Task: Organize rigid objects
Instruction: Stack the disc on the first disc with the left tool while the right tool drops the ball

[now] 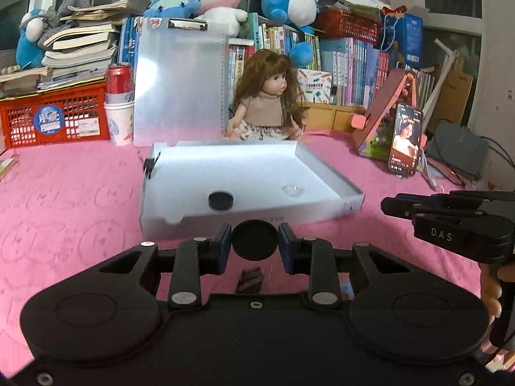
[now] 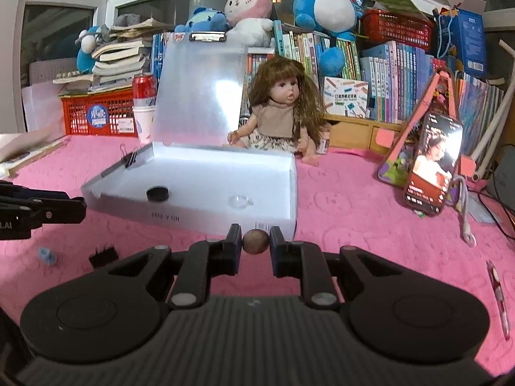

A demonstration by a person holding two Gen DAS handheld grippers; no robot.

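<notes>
An open white plastic box [image 1: 325, 217] lies on the pink cloth, lid upright behind it; it also shows in the right wrist view [image 2: 193, 218]. Inside lie a black round cap [image 1: 220, 200] [image 2: 157, 193] and a clear round piece [image 1: 294, 189] [image 2: 240, 201]. My left gripper [image 1: 255, 240] is shut on a black round disc [image 1: 255, 240], just in front of the box's near wall. My right gripper [image 2: 256, 241] is shut on a small brown ball [image 2: 256, 241], near the box's front right corner.
A small black comb-like piece [image 2: 103, 255] [image 1: 249, 280] and a small blue piece [image 2: 47, 255] lie on the cloth. A doll [image 1: 268, 96], a phone on a stand [image 2: 433, 167], a red crate [image 1: 54, 115], a can in a cup [image 1: 119, 103] and books stand behind. A pen [image 2: 498, 292] lies right.
</notes>
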